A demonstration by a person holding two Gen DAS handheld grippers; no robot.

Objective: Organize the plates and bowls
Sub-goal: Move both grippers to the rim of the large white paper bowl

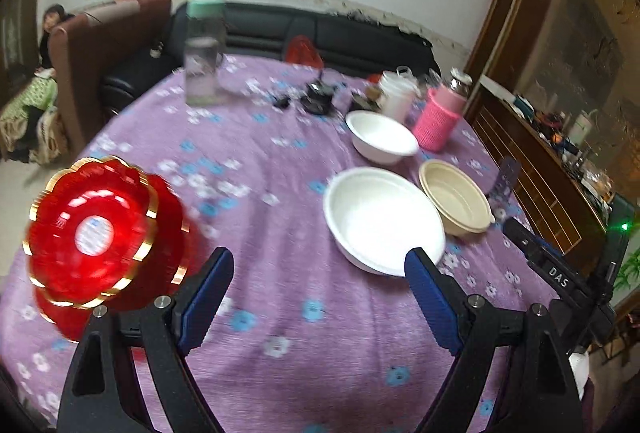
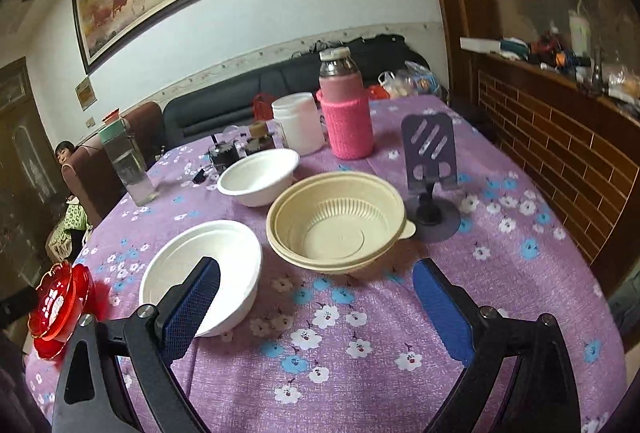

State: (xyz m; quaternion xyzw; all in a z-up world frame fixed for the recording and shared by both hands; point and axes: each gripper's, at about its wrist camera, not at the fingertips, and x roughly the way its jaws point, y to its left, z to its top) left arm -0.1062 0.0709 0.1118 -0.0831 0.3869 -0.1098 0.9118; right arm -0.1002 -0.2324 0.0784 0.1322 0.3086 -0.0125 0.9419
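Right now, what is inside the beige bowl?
Nothing shows inside the beige bowl: the right wrist view looks straight into it, showing only its ribbed wall and bare bottom. The tablecloth beneath it is covered, so anything under the bowl cannot be seen.

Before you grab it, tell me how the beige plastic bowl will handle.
The beige plastic bowl looks thin-walled and empty, so probably light and flexible under squeeze. Its glossy rim may slip. Its wide flat base suggests sliding, not tipping, if pushed.
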